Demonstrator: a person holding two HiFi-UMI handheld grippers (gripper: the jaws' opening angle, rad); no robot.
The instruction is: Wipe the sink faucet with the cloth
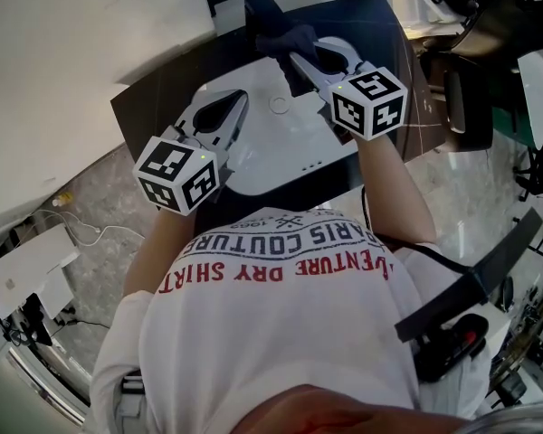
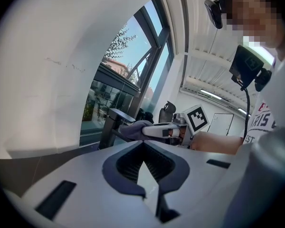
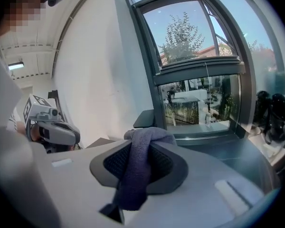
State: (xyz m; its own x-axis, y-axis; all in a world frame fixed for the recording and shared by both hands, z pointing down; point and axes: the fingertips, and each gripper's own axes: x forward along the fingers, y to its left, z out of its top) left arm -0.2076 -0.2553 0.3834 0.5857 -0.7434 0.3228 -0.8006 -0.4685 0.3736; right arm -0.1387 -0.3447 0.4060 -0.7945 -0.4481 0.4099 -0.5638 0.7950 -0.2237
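The dark, square-edged faucet (image 1: 261,12) stands at the far rim of the white sink (image 1: 281,147). A dark purple-grey cloth (image 1: 288,40) is bunched against the faucet's spout, with my right gripper (image 1: 300,58) shut on it. In the right gripper view the cloth (image 3: 137,170) hangs down between the jaws and its top lies just before the faucet (image 3: 143,118). My left gripper (image 1: 238,103) hovers over the left side of the sink, shut and empty. The left gripper view shows the faucet (image 2: 110,126), the cloth (image 2: 135,128) and the right gripper (image 2: 164,129) ahead of it.
A dark countertop (image 1: 163,98) surrounds the sink, with a white wall (image 1: 72,52) to the left. A large window (image 3: 199,70) rises behind the faucet. Office chairs (image 1: 471,89) and clutter stand on the right; cables (image 1: 81,233) lie on the floor at the left.
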